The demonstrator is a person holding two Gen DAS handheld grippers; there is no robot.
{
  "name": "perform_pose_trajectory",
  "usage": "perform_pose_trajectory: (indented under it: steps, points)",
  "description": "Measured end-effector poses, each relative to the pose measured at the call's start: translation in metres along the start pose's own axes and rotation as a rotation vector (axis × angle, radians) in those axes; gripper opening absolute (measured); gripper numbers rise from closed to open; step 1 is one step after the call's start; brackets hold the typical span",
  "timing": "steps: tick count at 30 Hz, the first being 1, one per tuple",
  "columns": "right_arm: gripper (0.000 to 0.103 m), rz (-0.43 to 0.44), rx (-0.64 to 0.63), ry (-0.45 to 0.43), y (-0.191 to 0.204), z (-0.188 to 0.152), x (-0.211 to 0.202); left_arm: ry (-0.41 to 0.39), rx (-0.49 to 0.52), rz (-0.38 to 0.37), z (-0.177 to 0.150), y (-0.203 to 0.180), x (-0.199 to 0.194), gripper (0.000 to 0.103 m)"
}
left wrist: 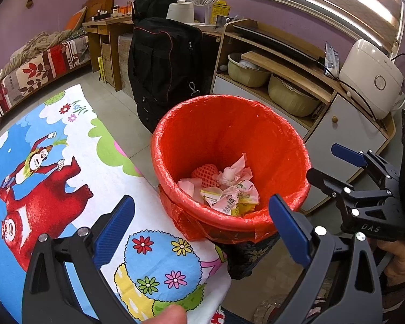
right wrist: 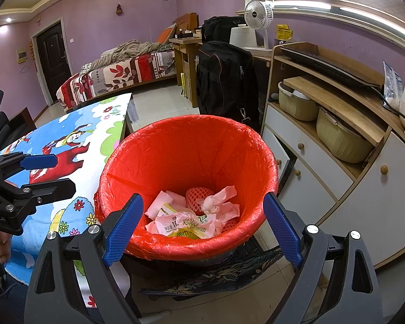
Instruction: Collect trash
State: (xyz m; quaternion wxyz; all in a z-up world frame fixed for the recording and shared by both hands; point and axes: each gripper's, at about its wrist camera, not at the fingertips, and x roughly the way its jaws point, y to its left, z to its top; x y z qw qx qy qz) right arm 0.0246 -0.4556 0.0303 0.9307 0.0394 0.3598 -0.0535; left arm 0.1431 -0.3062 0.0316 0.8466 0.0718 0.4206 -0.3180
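Both grippers hang spread wide and empty above the bin [right wrist: 189,159], whose red-lined mouth fills the centre of the right wrist view. The right gripper [right wrist: 203,225] looks nearer, its blue pads straddling the near rim, with the trash [right wrist: 191,216] (tissues, wrapper, foam net) straight ahead and below at the bottom. The left gripper [left wrist: 201,229] sits lower left, over the cartoon cloth [left wrist: 67,162]; the cabinet [right wrist: 337,189] crowds the right, so open room looks to be straight above.

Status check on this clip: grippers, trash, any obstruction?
Left gripper open, empty. Right gripper open, empty. Trash lies inside red-lined bin. Nothing blocking.
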Motion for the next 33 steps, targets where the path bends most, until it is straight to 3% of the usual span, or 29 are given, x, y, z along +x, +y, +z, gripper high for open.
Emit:
perform_pose_trajectory:
  steps: [33]
  points:
    - [0.085, 0.0, 0.001, 0.001, 0.001, -0.0001, 0.0001, 0.002, 0.016, -0.029, -0.0038, -0.0042, 0.0015, 0.097]
